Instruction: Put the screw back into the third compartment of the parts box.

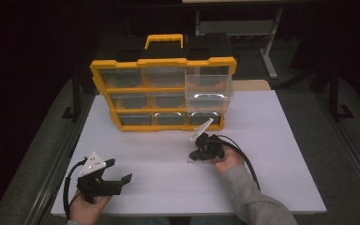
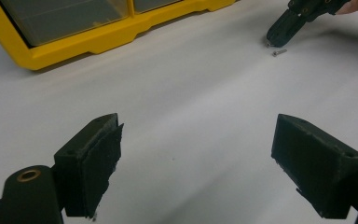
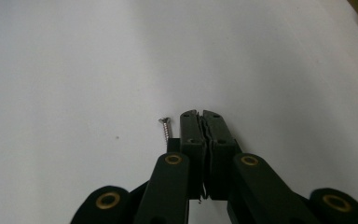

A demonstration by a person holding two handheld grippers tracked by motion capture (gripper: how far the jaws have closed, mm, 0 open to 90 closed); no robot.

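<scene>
The table [image 1: 281, 154] fills the middle of the high view, white and flat. At its upper centre stands the organizer [image 1: 163, 86], yellow-framed with clear drawers, one drawer [image 1: 209, 89] at its right pulled out. The left gripper [image 1: 117, 181] sits at the lower left of that view, its jaws wide apart over bare table. The right gripper [image 1: 192, 157] lies lower centre, tips down at the table, jaws pressed together with nothing between them. The screw [image 3: 165, 128] lies on the table just left of those closed tips in the right gripper view.
</scene>
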